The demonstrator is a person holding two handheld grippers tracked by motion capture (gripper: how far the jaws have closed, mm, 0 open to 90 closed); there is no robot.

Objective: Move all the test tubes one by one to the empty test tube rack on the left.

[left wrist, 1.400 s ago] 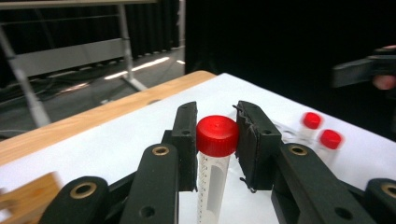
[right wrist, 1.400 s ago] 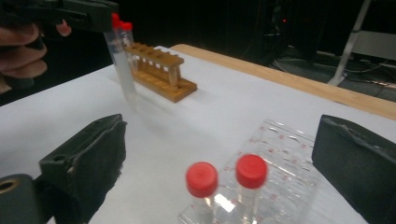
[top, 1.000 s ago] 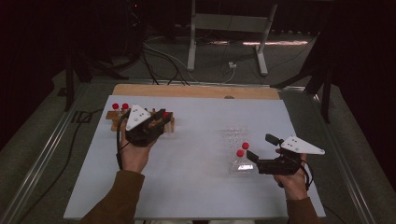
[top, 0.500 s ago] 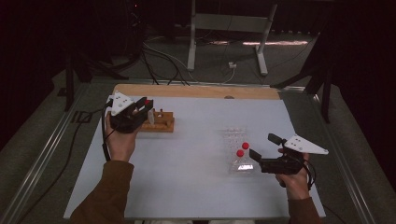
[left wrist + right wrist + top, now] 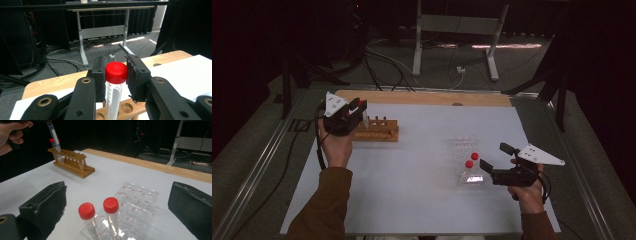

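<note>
White table (image 5: 412,200), upright tube (image 5: 113,92), wooden rack (image 5: 377,132)

From above I see my left tongs (image 5: 358,107) at the left end of the wooden rack (image 5: 377,131), near the far-left corner of the white counter (image 5: 412,200), though I cannot tell from here what they grip. My right tongs (image 5: 493,157) sit low at the near right, jaws spread and pointing left. Just beside them a clear plastic rack (image 5: 464,157) carries two red-capped tubes (image 5: 472,160).
</note>
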